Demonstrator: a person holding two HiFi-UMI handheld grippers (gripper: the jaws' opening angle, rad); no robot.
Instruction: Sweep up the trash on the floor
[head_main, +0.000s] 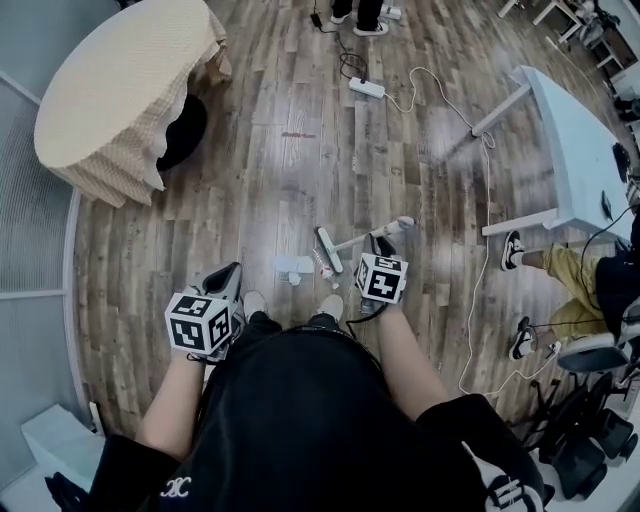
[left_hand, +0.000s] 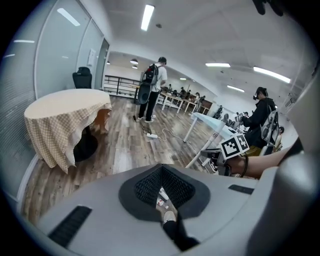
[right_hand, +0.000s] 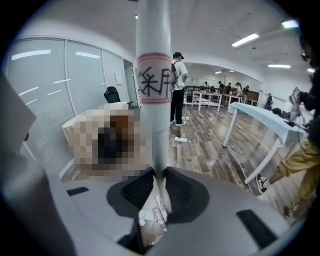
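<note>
A white broom handle (head_main: 362, 239) slants down to a flat broom head (head_main: 329, 250) on the wood floor. My right gripper (head_main: 381, 243) is shut on that handle; in the right gripper view the pole (right_hand: 154, 100) rises between the jaws, with a red-banded label on it. Beside the broom head lie a white scrap of paper (head_main: 293, 265) and a small plastic bottle (head_main: 325, 268), which also show below the right gripper (right_hand: 159, 176) as trash (right_hand: 152, 216). My left gripper (head_main: 232, 272) hangs at the left, shut and holding nothing. In its own view the left gripper (left_hand: 162, 170) points over the floor.
A round table with a checked cloth (head_main: 120, 90) stands at the back left by a glass wall. A power strip (head_main: 366, 88) and its white cable (head_main: 487, 190) run across the floor toward a white table (head_main: 575, 150). A seated person's legs (head_main: 555, 272) are at the right.
</note>
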